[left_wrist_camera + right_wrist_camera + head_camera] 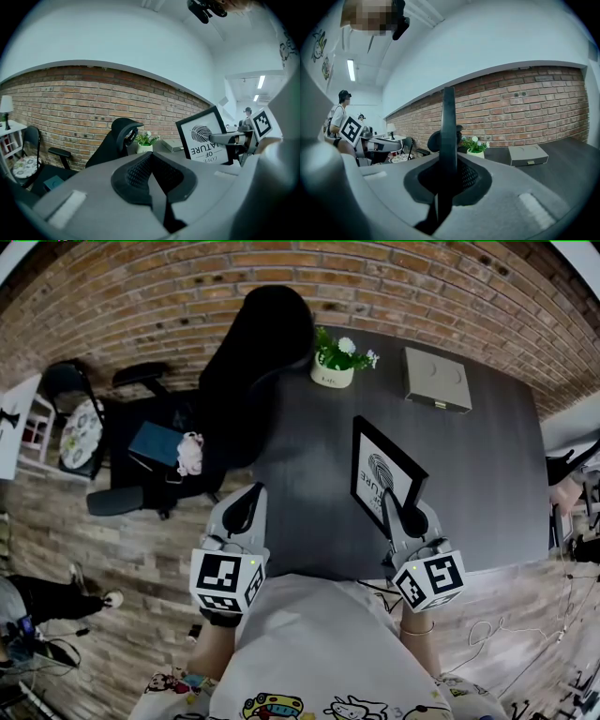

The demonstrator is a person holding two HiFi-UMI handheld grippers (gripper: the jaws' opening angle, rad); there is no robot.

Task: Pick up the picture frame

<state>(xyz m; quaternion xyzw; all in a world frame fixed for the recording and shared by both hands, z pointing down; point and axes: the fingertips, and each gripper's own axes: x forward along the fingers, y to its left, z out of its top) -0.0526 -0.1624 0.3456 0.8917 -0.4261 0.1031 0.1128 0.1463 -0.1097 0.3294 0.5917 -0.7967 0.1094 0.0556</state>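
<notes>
- Dark table [487, 484] under a brick wall [394, 282]; nearest, the left gripper [246, 510] is pressed together, empty.
- The right gripper [397, 517] pinches the picture frame [377, 472] by its near edge, tilted up over the table; so narrow a hold may let it pivot or slip.
- Farther off, a falling frame might hit the plant pot [333, 376].

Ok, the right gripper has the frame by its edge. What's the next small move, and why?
Probably raise the right gripper straight up a little, keeping the picture frame upright. Its jaws are shut on the frame's near edge, but I cannot tell whether the frame is clear of the table. The left gripper is shut and empty, off to the side.
</notes>
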